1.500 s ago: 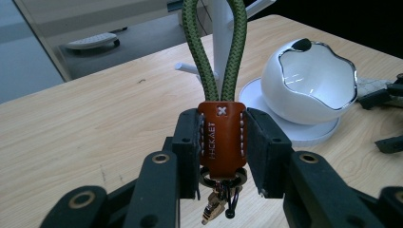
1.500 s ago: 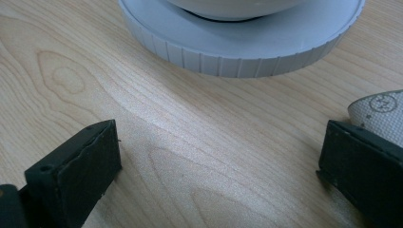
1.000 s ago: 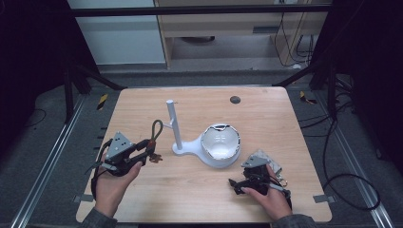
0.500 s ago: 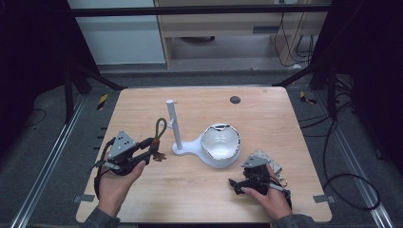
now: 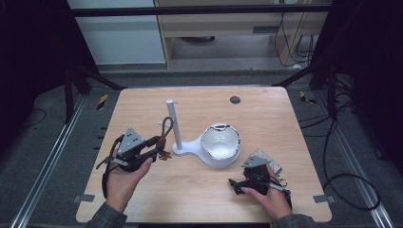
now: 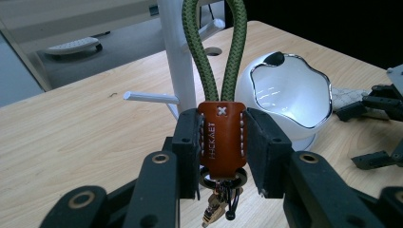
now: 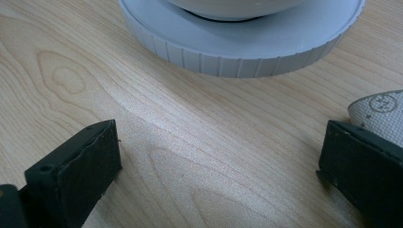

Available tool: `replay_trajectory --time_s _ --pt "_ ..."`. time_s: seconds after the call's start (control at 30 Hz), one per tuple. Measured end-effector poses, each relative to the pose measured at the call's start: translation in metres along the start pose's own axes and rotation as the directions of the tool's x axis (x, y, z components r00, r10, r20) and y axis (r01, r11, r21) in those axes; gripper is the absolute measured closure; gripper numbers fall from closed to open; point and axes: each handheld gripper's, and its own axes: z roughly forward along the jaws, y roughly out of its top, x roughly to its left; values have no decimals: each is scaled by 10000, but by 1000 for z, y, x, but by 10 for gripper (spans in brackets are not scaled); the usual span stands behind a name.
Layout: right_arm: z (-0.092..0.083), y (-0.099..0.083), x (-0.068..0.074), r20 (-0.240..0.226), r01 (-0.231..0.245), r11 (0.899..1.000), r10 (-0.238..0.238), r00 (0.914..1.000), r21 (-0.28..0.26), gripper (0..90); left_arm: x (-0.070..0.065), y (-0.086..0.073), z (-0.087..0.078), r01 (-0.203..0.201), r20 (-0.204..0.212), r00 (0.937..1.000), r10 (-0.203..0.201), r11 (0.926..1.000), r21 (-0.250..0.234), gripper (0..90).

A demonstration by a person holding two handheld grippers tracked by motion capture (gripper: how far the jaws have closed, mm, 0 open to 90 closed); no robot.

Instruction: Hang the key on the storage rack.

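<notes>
1. the left claw (image 6: 221,147) is clenched on the brown leather tab of a keychain (image 6: 220,137), pads pressing on both of its sides; the green cord loop stands upright above the jaws, so the hold looks sound and need not be changed;
2. the step in hand looks like hanging that loop on the white stand (image 5: 174,126); in the left claw's view a short peg (image 6: 149,97) sticks out sideways from the post, low down and to the left of the loop; i'd judge this peg to be the target;
3. to do it well, keep the loop open and facing the tip of the peg, bring it past the tip, then slide it along toward the post before letting go; a tilted loop could catch on the post or slip off the end;
4. move gently, since the keys and ring dangle under the tab and could swing;
5. the right claw (image 7: 218,166) rests wide open on the desk (image 5: 285,118), near right, nothing between its jaws; a patterned pouch (image 7: 380,111) lies just beside one jaw; best left parked there;
6. the keychain sits left of the stand, near the post, above the desk; it has a thick olive-green braided cord, a tan stitched tab with stamped letters, a dark ring and small metal bits below;
7. the white bowl (image 5: 220,144) sits on the stand's base, right of the post, well out of the loop's way.
</notes>
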Motion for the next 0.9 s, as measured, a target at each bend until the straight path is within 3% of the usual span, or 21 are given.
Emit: replay_trajectory --time_s 0.2,0.37,0.9 --pt "0 0 0 1 1 10000 -1 10000 -1 2 2 -3 10 23 -91 10000 -22 9999 135 661" --pt "0 0 0 0 1 10000 -1 10000 1 2 4 -6 20 352 10 9994 -352 9992 191 661" --pt "0 0 0 0 1 10000 -1 10000 1 2 6 -10 41 509 -165 9986 -503 9978 432 661"
